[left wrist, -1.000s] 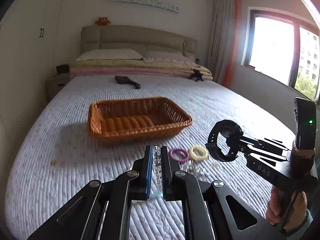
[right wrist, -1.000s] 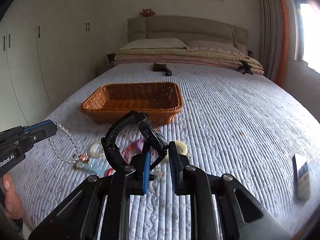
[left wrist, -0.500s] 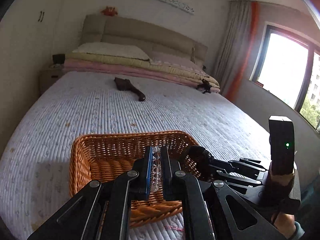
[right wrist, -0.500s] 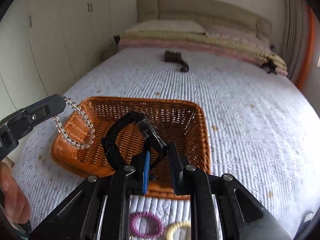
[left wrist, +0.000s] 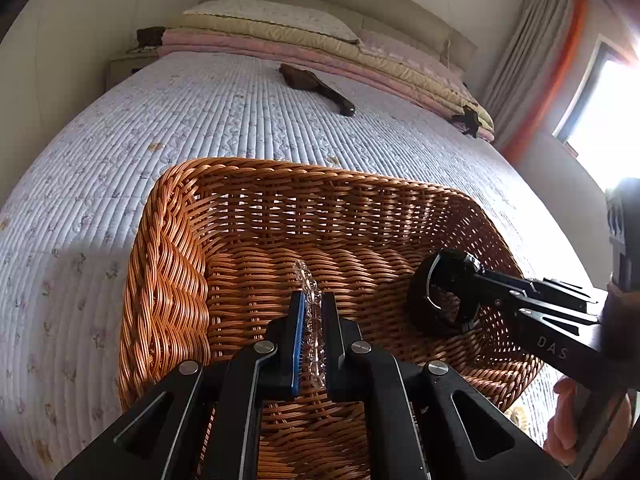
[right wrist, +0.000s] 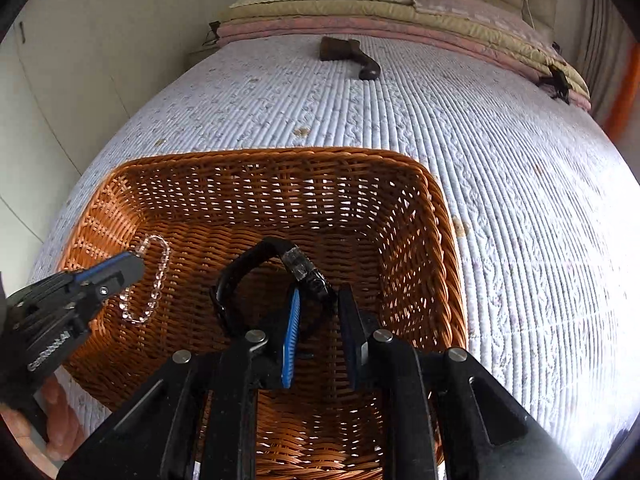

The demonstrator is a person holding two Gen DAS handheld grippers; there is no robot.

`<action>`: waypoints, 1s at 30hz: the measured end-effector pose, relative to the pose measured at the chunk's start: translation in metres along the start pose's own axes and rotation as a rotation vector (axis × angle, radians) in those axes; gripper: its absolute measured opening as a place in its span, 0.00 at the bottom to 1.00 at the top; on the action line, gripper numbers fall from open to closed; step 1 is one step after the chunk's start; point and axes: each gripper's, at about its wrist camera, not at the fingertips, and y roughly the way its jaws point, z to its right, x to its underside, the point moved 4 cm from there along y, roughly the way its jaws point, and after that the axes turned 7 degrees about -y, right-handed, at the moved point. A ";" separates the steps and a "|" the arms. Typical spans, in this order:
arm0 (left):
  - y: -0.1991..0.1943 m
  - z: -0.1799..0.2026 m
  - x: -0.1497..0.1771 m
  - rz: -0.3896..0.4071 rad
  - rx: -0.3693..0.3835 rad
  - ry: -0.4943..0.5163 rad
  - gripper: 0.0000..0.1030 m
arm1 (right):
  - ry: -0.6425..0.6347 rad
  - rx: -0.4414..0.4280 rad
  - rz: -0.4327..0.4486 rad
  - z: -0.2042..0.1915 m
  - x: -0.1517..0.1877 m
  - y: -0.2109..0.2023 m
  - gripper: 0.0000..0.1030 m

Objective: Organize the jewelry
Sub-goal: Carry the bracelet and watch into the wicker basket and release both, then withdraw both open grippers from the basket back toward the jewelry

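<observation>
Hovering over the wicker basket (right wrist: 400, 208), both tools carry jewelry for dropping in. The left gripper (left wrist: 313, 320) pinches a clear bead bracelet (right wrist: 154, 276); the right gripper (right wrist: 318, 320) has a black watch (right wrist: 256, 276) between its narrow jaws. Next, I judge, both jaws must spread to let the pieces fall inside.

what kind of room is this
A bedroom, most likely: a wide bed under a quilted cover, a pillow on folded blankets against the headboard, and a curtained window beside it.
</observation>
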 end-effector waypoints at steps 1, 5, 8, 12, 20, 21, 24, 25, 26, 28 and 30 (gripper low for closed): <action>0.000 0.000 -0.001 0.009 -0.009 0.011 0.08 | -0.003 0.005 0.006 -0.001 0.000 -0.002 0.28; -0.013 0.005 -0.001 0.041 -0.046 0.053 0.37 | 0.016 -0.014 0.055 0.002 0.006 -0.021 0.53; -0.034 0.011 0.000 0.089 -0.047 0.074 0.50 | 0.036 -0.032 0.112 0.004 0.009 -0.042 0.53; -0.075 0.018 0.007 0.140 0.002 0.084 0.50 | 0.058 -0.020 0.206 0.003 0.021 -0.086 0.53; -0.179 0.031 0.036 0.292 0.093 0.104 0.51 | 0.068 0.007 0.356 0.004 0.061 -0.184 0.54; -0.193 0.033 0.040 0.311 0.097 0.110 0.51 | 0.067 0.013 0.373 0.003 0.066 -0.195 0.54; -0.227 0.038 0.052 0.356 0.115 0.131 0.51 | 0.052 0.042 0.427 0.000 0.081 -0.223 0.54; -0.237 0.039 0.058 0.368 0.121 0.140 0.51 | 0.044 0.052 0.443 0.000 0.086 -0.230 0.54; -0.245 0.039 0.065 0.378 0.123 0.152 0.51 | 0.036 0.065 0.457 0.002 0.093 -0.235 0.54; -0.253 0.037 0.079 0.377 0.119 0.163 0.51 | 0.035 0.095 0.472 0.003 0.108 -0.239 0.54; -0.252 0.028 0.097 0.352 0.107 0.150 0.51 | 0.047 0.101 0.470 0.005 0.124 -0.237 0.54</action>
